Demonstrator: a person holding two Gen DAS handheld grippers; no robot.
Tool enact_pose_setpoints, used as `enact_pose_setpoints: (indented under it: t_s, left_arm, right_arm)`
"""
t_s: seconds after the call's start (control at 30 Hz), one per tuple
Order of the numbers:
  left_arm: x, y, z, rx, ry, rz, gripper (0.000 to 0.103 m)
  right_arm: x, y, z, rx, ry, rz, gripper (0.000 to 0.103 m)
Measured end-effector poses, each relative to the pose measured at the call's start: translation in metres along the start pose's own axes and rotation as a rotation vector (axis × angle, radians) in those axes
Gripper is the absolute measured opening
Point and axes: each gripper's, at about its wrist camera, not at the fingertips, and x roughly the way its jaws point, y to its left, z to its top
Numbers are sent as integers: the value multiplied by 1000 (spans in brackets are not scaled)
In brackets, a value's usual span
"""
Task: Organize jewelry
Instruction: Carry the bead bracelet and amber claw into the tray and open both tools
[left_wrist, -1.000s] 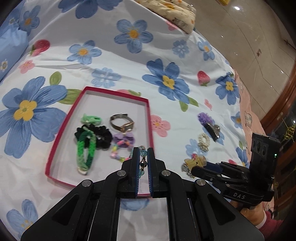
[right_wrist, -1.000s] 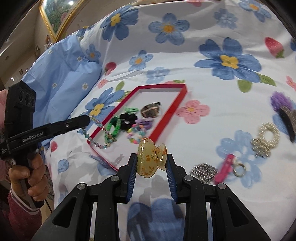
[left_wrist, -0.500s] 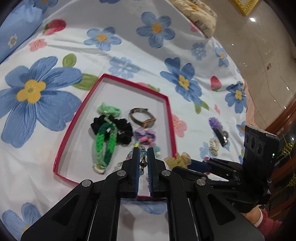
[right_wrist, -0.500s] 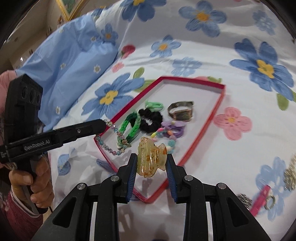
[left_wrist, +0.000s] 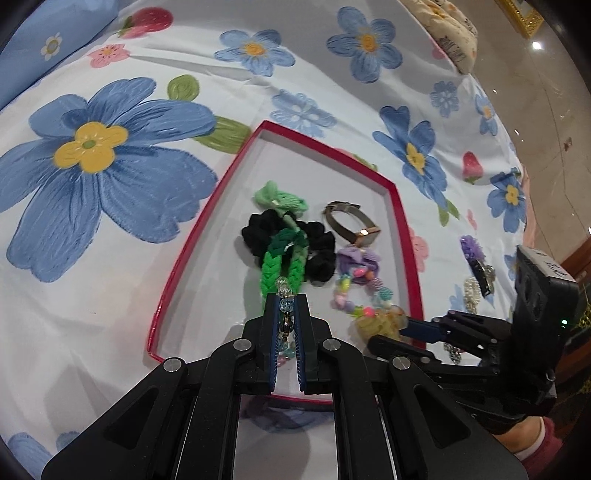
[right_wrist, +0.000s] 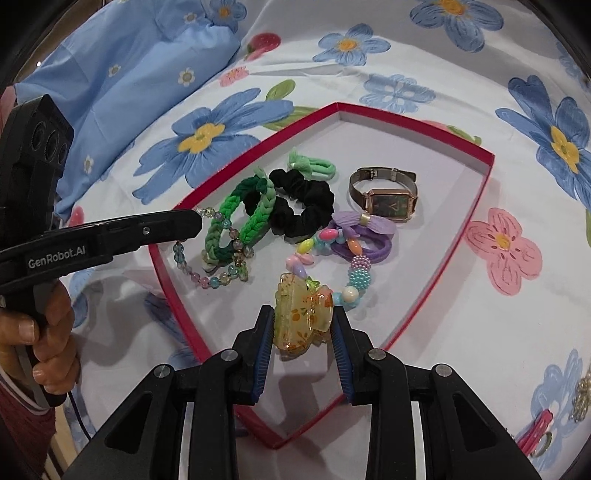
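**Left-wrist and right-wrist views: tray mostly filled, two pieces in hand, a few loose on the bedspread**

Left wrist view: the left gripper (left_wrist: 287, 306) is clenched on a clear glass-bead bracelet (left_wrist: 284, 293), held over the near part of the shallow red-rimmed tray (left_wrist: 173, 273). Inside the tray lie a green braided band (left_wrist: 282, 264), a black fabric scrunchie (left_wrist: 317, 254), a pale green hair tie (left_wrist: 280, 197), a rose-gold mesh-strap watch (left_wrist: 349, 223), a lilac bow hair tie (left_wrist: 356, 258) and a pastel plastic-bead bracelet (left_wrist: 354, 299). Outside it, on the floral bedspread (left_wrist: 110, 258) to the right, a purple flower clip (left_wrist: 474, 251) and a pearl ring-shaped piece (left_wrist: 471, 293) still wait.

Right wrist view: the right gripper (right_wrist: 303, 325) grips an amber translucent claw clip (right_wrist: 303, 317) over the tray's near corner, just beside the pastel bracelet. The glass-bead bracelet hangs from the left gripper's tips, its lower loop resting on the tray floor against the braided band. A pink clip (right_wrist: 537, 430) lies outside at lower right.

Judged so, well over half is sorted; both held pieces await release.
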Motion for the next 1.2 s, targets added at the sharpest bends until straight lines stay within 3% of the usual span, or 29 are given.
enact_pose_setpoints:
  t_s: [1.03, 1.2]
  left_arm:
    - [-8, -7, -1, 20, -13, 27, 7]
    - [-14, -9, -1, 16, -24, 26, 14]
  right_arm:
    - [6, 7, 4, -62, 29, -45, 33]
    - [5, 7, 4, -57, 33, -39, 34]
